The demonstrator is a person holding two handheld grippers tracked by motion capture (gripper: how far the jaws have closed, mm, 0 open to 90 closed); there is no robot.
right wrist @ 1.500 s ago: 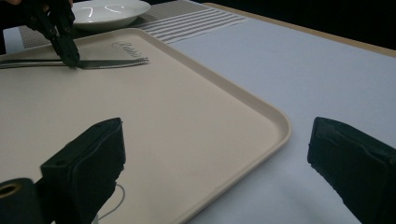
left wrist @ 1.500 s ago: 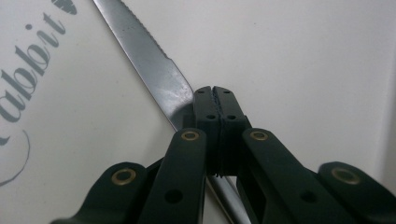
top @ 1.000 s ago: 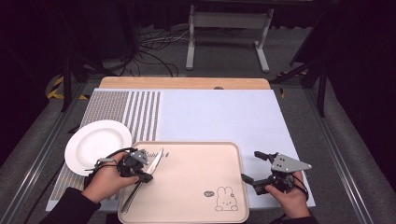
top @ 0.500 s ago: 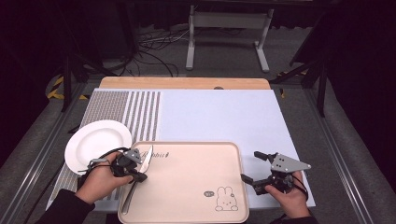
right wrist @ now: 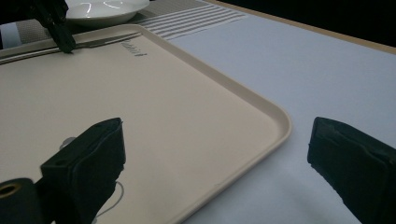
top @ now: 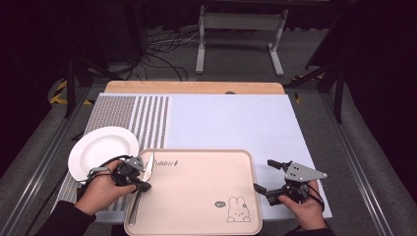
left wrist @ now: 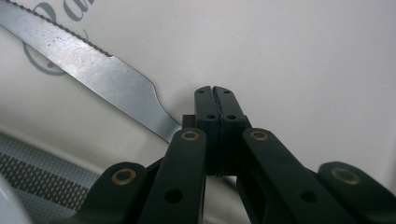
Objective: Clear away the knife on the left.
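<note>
Two tools are in my hands at the near edge of the tabletop (top: 231, 123). My right tool (top: 268, 176) hovers beside the right rim of the beige tray (top: 206, 196), its jaws spread wide with nothing between them; in the right gripper view the tray's corner sits in the gap. My left tool (left wrist: 215, 93) is down at the tray's left side with its jaws pressed together. The table knife (left wrist: 100, 77) lies along that left edge, serrated blade pointing away from me, and its neck passes under the tool's left side. I think the jaws have closed beside the knife and not on it, though the handle is hidden beneath the tool and I can't be sure.

To lift the knife well, I'd judge the jaws should part, straddle the narrow neck squarely, then close low against the tray floor so the flat steel doesn't skate out.

Farther off to the left, a white plate (top: 101, 150) rests on the striped placemat (top: 133, 118), just beside the tray.
</note>
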